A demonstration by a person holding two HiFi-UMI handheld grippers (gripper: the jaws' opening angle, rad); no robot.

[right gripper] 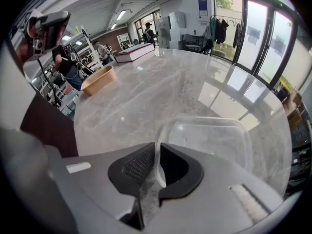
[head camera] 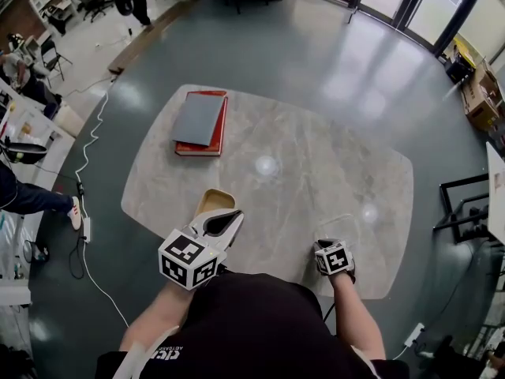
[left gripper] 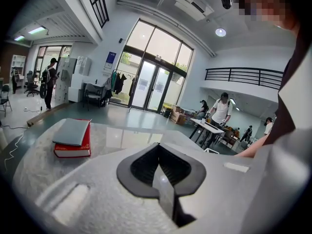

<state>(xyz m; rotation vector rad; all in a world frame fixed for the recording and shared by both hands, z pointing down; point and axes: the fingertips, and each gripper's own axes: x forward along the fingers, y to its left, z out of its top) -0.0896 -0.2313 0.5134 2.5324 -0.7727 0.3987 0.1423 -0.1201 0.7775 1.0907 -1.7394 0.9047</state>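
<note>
My right gripper (right gripper: 157,147) is shut on the near rim of a clear plastic container (right gripper: 214,140), which rests on the marble table (right gripper: 161,91). In the head view that gripper (head camera: 334,245) is at the table's near right edge, with the container (head camera: 339,226) just beyond it. My left gripper (head camera: 227,219) hovers at the near left, over a tan oval tray (head camera: 213,201). Its jaws (left gripper: 158,147) are closed together and I see nothing between them. The tan tray (right gripper: 97,80) also shows in the right gripper view.
A grey book lies on a red book (head camera: 201,122) at the table's far left, and the stack (left gripper: 73,138) shows in the left gripper view. A black metal frame (head camera: 465,208) stands right of the table. Cables (head camera: 83,212) run along the floor at left. People stand in the background.
</note>
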